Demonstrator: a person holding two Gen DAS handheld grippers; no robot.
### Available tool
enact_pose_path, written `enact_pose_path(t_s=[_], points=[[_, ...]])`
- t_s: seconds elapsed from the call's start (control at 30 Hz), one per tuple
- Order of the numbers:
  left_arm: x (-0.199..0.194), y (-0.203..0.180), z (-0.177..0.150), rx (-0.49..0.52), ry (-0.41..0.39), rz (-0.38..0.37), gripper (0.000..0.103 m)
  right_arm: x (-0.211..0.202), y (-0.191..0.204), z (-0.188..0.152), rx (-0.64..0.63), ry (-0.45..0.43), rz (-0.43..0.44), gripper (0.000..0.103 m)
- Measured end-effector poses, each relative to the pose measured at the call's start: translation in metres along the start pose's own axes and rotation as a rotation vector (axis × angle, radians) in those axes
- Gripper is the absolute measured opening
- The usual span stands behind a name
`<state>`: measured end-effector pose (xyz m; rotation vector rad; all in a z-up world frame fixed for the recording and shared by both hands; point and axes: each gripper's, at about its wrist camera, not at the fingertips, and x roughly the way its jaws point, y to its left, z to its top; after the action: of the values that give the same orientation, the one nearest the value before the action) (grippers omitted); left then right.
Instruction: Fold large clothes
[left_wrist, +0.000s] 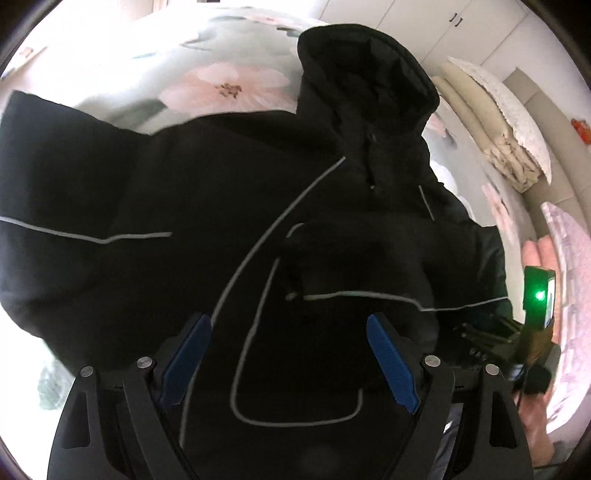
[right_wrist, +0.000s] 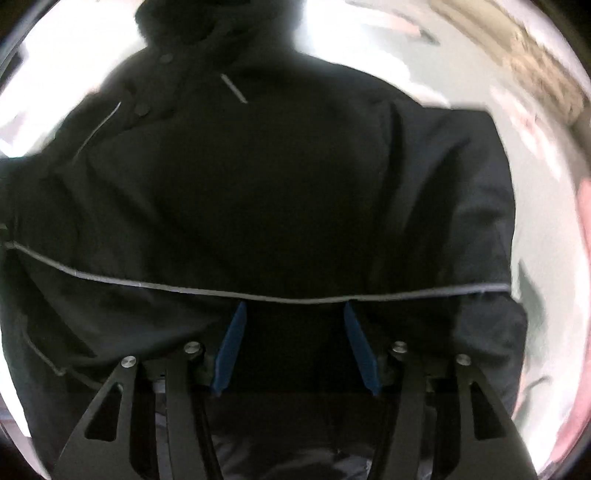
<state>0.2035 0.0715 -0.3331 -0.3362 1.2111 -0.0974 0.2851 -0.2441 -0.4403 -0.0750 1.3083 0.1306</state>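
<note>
A large black hooded jacket (left_wrist: 229, 192) with thin grey piping lies on a floral bedspread (left_wrist: 225, 85), hood toward the far side. One sleeve is folded across the body (left_wrist: 369, 266). My left gripper (left_wrist: 288, 325) is open above the jacket's lower front, its blue pads wide apart with nothing between them. In the right wrist view the same jacket (right_wrist: 280, 184) fills the frame. My right gripper (right_wrist: 293, 310) is open, its blue fingertips right at a grey-piped edge of the cloth, and black fabric lies between the fingers.
Folded beige bedding and a white pillow (left_wrist: 506, 122) sit at the right of the bed. Pink and patterned bedding (left_wrist: 565, 258) lies further right. The other gripper's unit with a green light (left_wrist: 539, 295) is at the jacket's right edge. White cupboards (left_wrist: 461, 26) stand behind.
</note>
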Motion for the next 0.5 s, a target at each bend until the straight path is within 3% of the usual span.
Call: enact_pose_path(t_s=[0.1,0.2,0.27,0.37,0.5], points=[[0.009,0.002,0.003,-0.024,0.029,-0.082,0.086,0.001,-0.002,-0.001,0.017,0.001,0.016,0.060],[0.025,-0.002,0.005,-0.017,0.065,-0.141,0.076,-0.002,-0.009,-0.001,0.015,-0.003,0.041,0.060],[0.035,-0.003,0.007,-0.007,0.080,-0.148,0.054,-0.007,-0.015,0.002,0.001,-0.003,0.049,0.060],[0.043,-0.001,0.011,0.000,0.089,-0.173,0.029,-0.022,-0.021,-0.005,0.020,-0.026,0.105,0.060],[0.025,0.001,0.020,-0.024,0.022,-0.228,0.023,-0.052,-0.033,-0.012,0.035,-0.080,0.116,0.060]])
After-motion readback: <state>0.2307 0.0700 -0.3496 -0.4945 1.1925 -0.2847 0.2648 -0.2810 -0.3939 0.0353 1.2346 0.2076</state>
